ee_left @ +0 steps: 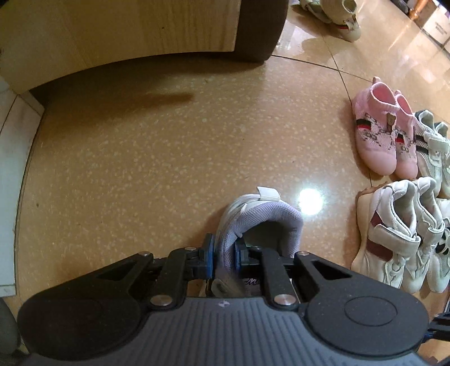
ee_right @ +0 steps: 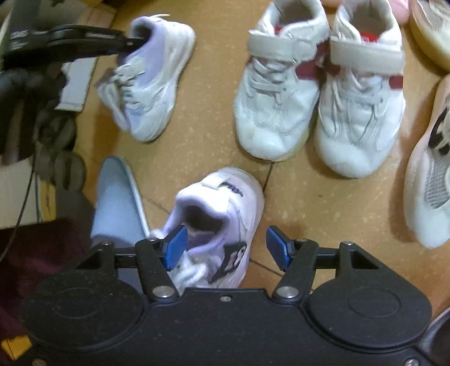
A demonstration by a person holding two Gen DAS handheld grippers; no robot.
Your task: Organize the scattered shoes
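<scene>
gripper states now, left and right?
Left gripper: closed on the collar of the lavender sneaker.
Right gripper: open, fingers straddling the second lavender sneaker, not gripping.

A home, by the look: glossy speckled floor tiles (ee_left: 168, 146), a wooden furniture base (ee_left: 118, 36), and children's shoes (ee_left: 377, 135) lying around

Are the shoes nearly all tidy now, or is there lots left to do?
About halfway. Done: the pink pair and the white-and-red pair sit side by side. In hand: the left gripper is pinching the collar of one lilac shoe, and the right gripper is open over its twin, not gripping yet. Left: pairing those two, plus the beige shoes farther off.
</scene>
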